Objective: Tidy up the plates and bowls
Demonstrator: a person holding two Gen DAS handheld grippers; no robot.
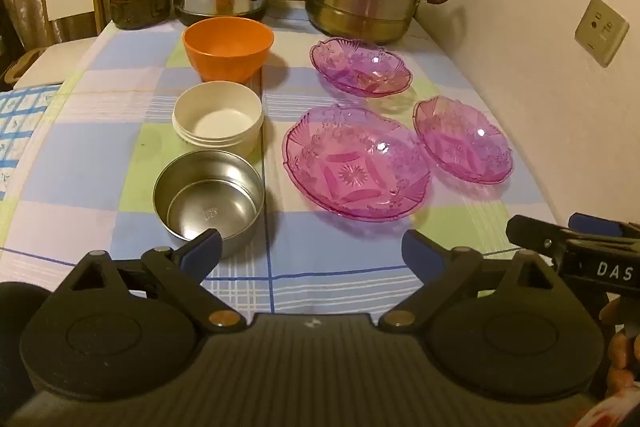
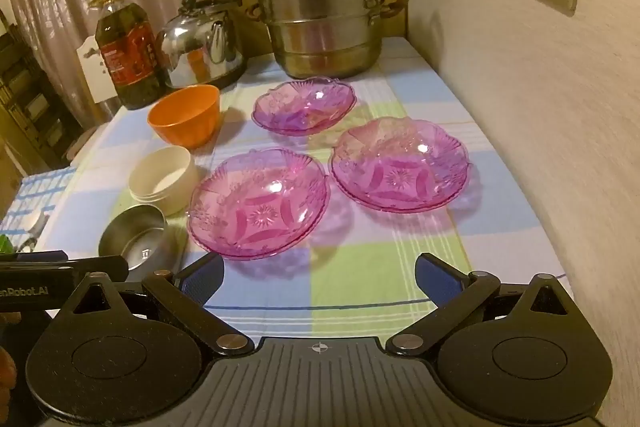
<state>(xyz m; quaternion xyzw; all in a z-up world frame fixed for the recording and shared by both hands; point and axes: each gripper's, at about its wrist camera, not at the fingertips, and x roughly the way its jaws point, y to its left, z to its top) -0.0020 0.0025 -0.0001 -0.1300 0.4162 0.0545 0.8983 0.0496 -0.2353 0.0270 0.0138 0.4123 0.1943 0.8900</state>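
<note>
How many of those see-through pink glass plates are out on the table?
3, none stacked. One pink glass plate lies nearest, beside the steel bowl; a second sits to its right, by the wall; the third is farthest back, before the steel steamer pot. None seems hidden.

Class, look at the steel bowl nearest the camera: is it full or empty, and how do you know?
Empty. The steel bowl stands upright, and its bare shiny floor with a small stamped mark shows in both views.

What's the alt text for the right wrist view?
Open right gripper, holding nothing, above a checked tablecloth with three pink glass plates; an orange plastic bowl, white tub and steel bowl line the left.
</note>
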